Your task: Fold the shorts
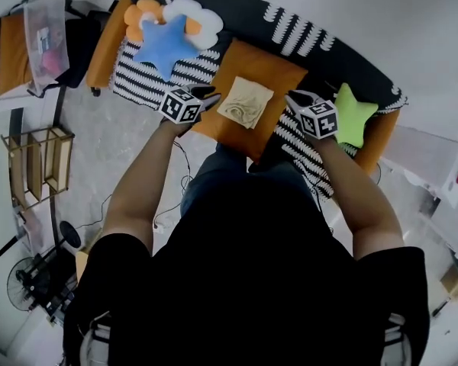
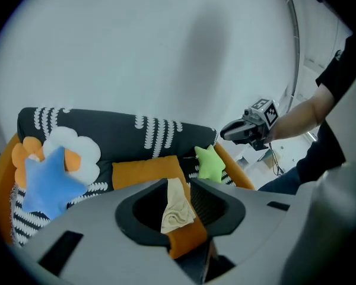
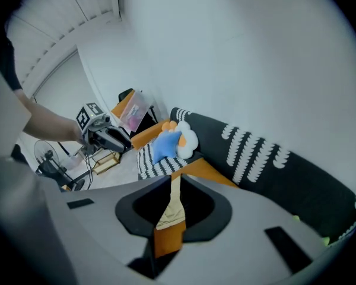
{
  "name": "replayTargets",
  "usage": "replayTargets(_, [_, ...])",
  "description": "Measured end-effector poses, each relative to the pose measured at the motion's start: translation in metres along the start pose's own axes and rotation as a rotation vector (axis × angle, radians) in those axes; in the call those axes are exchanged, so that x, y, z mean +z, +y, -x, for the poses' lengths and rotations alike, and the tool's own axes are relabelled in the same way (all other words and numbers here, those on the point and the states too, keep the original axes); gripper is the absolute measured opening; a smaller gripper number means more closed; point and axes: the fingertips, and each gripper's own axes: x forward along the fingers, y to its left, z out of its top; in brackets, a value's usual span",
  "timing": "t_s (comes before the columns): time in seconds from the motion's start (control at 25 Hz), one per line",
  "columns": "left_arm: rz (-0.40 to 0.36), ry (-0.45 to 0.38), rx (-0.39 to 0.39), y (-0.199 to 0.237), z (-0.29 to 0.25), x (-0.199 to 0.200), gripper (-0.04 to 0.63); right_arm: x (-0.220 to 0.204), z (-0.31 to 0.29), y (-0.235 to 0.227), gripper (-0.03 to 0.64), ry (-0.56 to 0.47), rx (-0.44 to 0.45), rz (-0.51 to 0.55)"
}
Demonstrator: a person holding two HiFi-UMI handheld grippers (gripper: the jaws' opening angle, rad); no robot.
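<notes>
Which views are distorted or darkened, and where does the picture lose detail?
Head view: the fisheye lens bends the sofa into an arc; the person's black shirt shows no detail. Left gripper view: black corners, and a soft grey shadow on the white wall. Right gripper view: the same black corners; no glare.

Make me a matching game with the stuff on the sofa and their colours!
Things:
1 folded shorts
2 cushion under them
3 star pillow against the flower pillow
4 other star pillow

Colours:
A green
B orange
C beige
D blue

Pairs: 1-C, 2-B, 3-D, 4-A
</notes>
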Motion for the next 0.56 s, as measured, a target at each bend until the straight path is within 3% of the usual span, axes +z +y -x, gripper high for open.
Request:
replayTargets(0.24, [-0.002,-0.069,0.017,-0.013,0.016,0.037,0.133,0.050,0.051,-0.010,0.048,-0.132,-0.034,0.019])
replayTargets(0.36, [0.001,-0.116,0.030,-0.052,0.039,0.067,0.133,0.074,0.108,-0.001,0.046,-0.179,-0.042,0.048])
replayTargets(0.56, [-0.055,-0.101,0.031,-0.121,0.068,0.099,0.133,0.101,0.209,0.016,0.046,-0.246,-0.070,0.087])
